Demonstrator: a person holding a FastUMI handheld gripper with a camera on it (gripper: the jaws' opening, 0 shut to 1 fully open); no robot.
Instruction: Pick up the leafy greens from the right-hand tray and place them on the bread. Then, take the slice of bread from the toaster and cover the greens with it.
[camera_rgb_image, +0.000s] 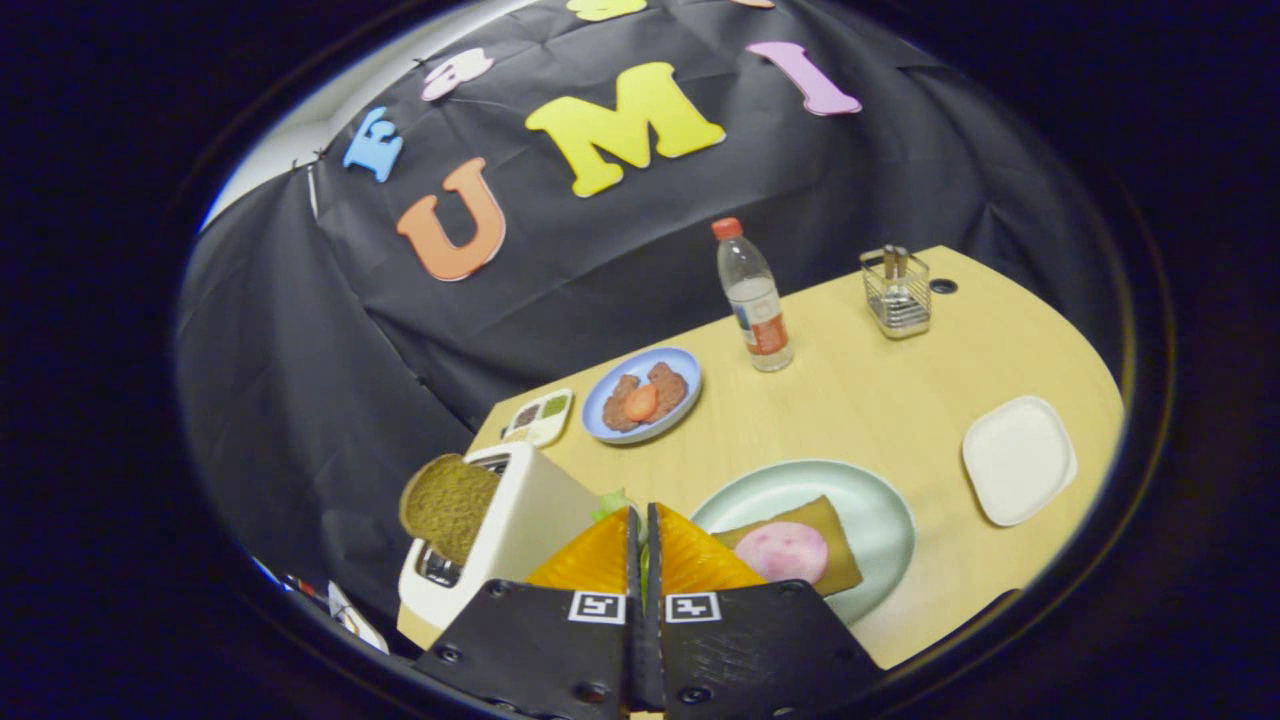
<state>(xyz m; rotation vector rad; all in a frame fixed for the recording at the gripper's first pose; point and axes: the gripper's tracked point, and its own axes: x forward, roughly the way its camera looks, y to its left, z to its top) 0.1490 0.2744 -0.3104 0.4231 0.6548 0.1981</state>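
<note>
On the pale wooden table (880, 400), fingers (640, 525) drawn nearly together, only a thin slit between them. A sliver of leafy greens (612, 503) shows at the tips and in the slit, so the fingers look clamped on the greens, held above the table.

Just left of the fingers: white toaster (520, 540), a brown slice of bread (448, 505) standing up out of its slot, tilted a little.

Just right of the fingers: pale green plate (870, 500) carrying a flat slice of bread (830, 545) with a round pink slice of meat (782, 552) lying on top. Greens are beside this plate, not over the bread.

Beyond the fingers: blue plate (600, 400) with brown pieces and a reddish round piece on it. Left of that, at the table's edge, a small white divided dish (538, 417) with dark and green contents.

Farther back: clear plastic bottle (754, 296) with a red cap, upright. Well right of it, a clear square holder (896, 291) near the far edge.

Right side of the table: white square tray (1018, 458), well apart from the green plate.
</note>
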